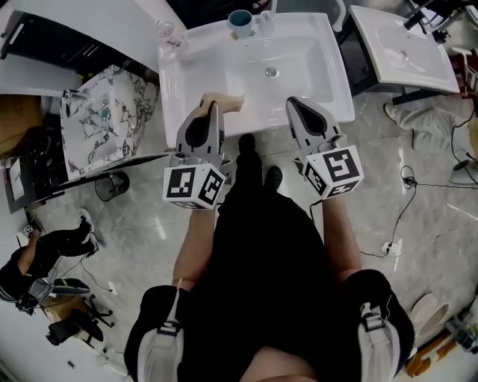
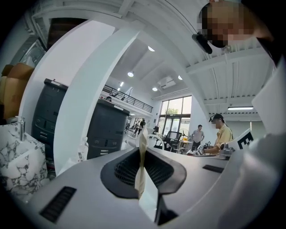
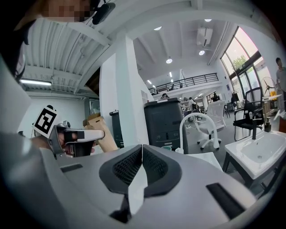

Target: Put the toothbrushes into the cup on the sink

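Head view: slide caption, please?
At the sink, left gripper grips a flat beige pack; right gripper shut, empty; teal cup on the back rim.

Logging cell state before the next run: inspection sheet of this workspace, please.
Surface: white ceramic sink, basin bare.
Job's things: teal round cup upright on the back rim; beige flat pack over the front rim; no toothbrush made out.
Clutter: small clear bottle on the back left corner.
Grippers: left tongs shut on the pack; right tongs shut, empty.
Cables: black cable loose on the floor at right.
Surroundings: second white sink at right; marble-patterned white piece and black round bin at left; seated person on the floor.
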Demonstrator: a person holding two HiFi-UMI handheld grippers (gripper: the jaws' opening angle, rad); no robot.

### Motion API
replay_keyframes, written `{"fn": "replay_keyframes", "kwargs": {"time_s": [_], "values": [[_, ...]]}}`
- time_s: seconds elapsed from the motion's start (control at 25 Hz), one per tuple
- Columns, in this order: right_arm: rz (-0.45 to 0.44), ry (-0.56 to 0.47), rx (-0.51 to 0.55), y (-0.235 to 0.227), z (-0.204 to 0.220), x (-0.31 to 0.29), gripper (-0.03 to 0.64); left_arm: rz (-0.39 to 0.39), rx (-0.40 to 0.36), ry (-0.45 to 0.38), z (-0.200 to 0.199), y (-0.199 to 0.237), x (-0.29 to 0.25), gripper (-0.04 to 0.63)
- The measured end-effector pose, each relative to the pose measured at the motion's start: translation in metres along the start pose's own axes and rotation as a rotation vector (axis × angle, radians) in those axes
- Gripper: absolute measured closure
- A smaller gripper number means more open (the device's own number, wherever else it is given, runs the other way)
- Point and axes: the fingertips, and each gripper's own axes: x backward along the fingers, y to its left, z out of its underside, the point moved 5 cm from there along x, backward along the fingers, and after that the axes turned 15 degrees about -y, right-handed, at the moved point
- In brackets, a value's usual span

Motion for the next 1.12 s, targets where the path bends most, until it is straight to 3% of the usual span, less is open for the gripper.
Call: {"fn": "replay_keyframes", "kwargs": {"time_s": [0.6, 1.12], "values": [[0.075, 0.006, 0.053, -0.052, -0.026, -0.105, 0.586, 0.082, 0.066, -0.043, -0.008, 0.056, -0.138, 0.555], [0.151, 0.01, 0.069, -0.065, -0.029, -0.151, 0.586, 0.127, 0.111, -0.038, -0.004, 0.096, -0.191, 0.555]]}}
